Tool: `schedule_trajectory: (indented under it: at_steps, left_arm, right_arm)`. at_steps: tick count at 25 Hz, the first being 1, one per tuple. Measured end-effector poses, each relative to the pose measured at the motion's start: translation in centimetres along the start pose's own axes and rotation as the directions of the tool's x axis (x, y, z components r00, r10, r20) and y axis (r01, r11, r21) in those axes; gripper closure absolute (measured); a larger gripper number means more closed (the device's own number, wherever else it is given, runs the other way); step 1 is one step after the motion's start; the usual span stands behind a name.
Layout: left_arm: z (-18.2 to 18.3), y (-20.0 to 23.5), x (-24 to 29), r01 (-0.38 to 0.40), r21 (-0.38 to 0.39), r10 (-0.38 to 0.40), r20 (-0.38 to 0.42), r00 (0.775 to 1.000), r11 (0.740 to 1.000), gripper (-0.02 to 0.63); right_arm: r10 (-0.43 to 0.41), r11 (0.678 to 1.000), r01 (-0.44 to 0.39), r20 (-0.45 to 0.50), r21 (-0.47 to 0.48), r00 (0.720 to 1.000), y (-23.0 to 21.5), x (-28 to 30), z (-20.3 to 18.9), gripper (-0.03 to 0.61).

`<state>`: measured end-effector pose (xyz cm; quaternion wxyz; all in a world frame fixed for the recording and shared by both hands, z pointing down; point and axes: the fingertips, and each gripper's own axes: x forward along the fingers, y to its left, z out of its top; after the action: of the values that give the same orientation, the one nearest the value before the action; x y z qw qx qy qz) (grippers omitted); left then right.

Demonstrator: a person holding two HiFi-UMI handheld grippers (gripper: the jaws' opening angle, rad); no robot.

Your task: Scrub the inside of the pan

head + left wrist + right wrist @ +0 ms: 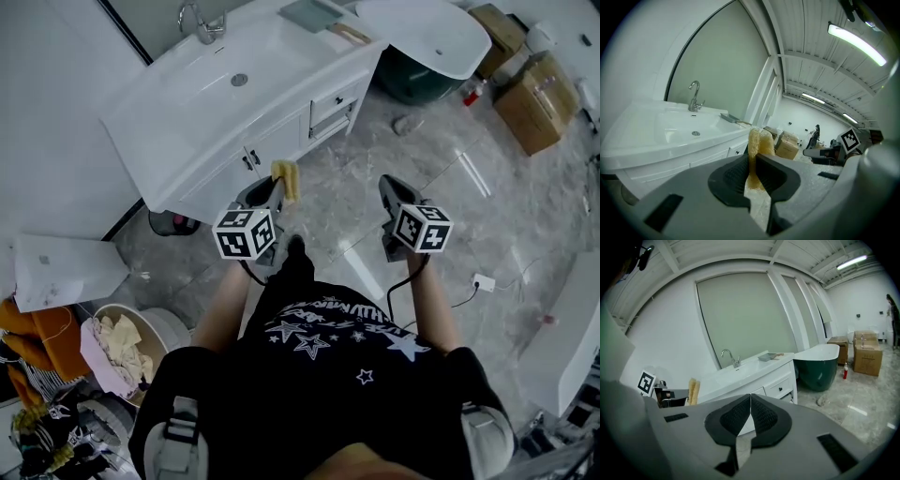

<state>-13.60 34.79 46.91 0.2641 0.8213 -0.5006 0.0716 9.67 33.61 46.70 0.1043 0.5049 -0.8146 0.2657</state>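
Hidden: lower half of sponge (759,139), pinched between left gripper (753,159) pads | Cut off at top edge: grey tray (311,14) on washbasin (211,94) right end, bathtub (436,42) beyond it | Half hidden: dark container (174,223) under washbasin's left corner

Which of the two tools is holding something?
The left tool: its jaws are shut on a yellow sponge. The right tool is shut too, with nothing between its jaws.

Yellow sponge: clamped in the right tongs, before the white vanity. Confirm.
Wrong tongs. The left gripper view shows the yellow sponge clamped in the left tongs, before the white vanity; the right tongs are shut, empty.
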Motion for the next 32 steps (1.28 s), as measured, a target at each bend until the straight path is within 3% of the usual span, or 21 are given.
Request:
schedule_trajectory:
  at_steps: [6,12,16,32]
  left_arm:
    - [3.4,4.1,3.8,0.004,-0.002,-0.004,-0.014,1.000,1.000,0.563]
    - [6.9,9.3,7.2,-0.008,-0.024,0.008,0.000,1.000,1.000,0.563]
    - [8.7,11.5,9.3,0.010,-0.018,-0.010,0.002,1.000,1.000,0.563]
    - [11.0,17.6,13.0,-0.060,-0.081,0.060,0.003,0.998,0.995,0.563]
  right_arm:
    - [-0.006,1.000,0.006,-0.006,0.018,1.000,-0.3,6.0,3.4,0.571]
    - [-0.026,0.997,0.024,-0.026,-0.073,0.999,0.1,11.6,6.5,0.571]
    - [-0.028,0.998,0.027,-0.013,-0.055,1.000,0.0,14.9,8.4,0.571]
    - [0.018,0.994,-0.028,-0.098,-0.106,0.995,-1.2,24.4,11.3,0.571]
